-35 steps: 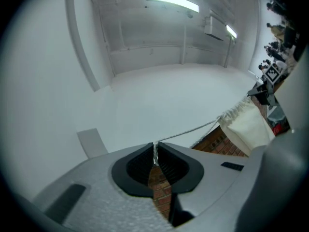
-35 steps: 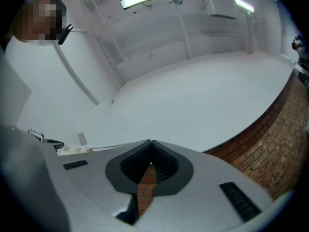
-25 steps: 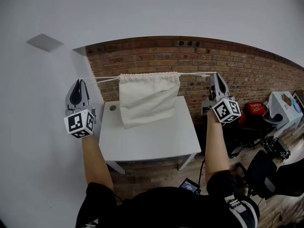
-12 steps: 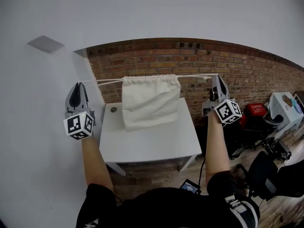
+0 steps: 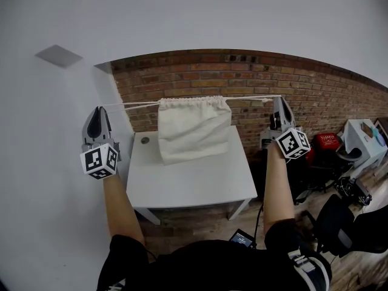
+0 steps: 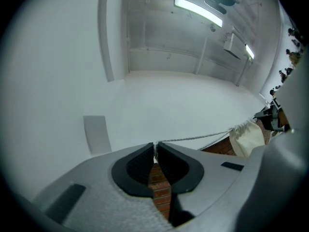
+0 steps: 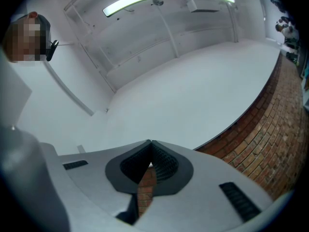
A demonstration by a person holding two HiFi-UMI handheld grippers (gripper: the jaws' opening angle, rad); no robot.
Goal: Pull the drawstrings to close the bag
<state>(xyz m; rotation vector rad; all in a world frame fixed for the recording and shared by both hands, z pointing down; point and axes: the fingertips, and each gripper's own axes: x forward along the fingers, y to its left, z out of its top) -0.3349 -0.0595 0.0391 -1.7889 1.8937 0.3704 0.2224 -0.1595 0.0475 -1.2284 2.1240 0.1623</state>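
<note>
A cream cloth bag (image 5: 193,131) hangs above the white table (image 5: 194,180), its lower part resting on the tabletop. Its mouth is gathered along a white drawstring (image 5: 136,104) pulled taut to both sides. My left gripper (image 5: 99,108) is shut on the string's left end. In the left gripper view the cord (image 6: 193,138) leaves the closed jaws (image 6: 155,147) and runs right to the bag (image 6: 247,137). My right gripper (image 5: 279,99) is shut on the right end, just past a knot (image 5: 265,100). In the right gripper view the jaws (image 7: 149,145) are pressed together and the bag is out of sight.
A brick wall (image 5: 291,86) rises behind the table, with a white wall (image 5: 54,162) on the left. A small round hole (image 5: 145,140) marks the table's back left corner. Chairs, a red item (image 5: 327,140) and boxes crowd the floor at the right.
Both grippers have drifted slightly outward and down. The bag's mouth has bunched a little narrower, and the bag has shifted slightly right.
</note>
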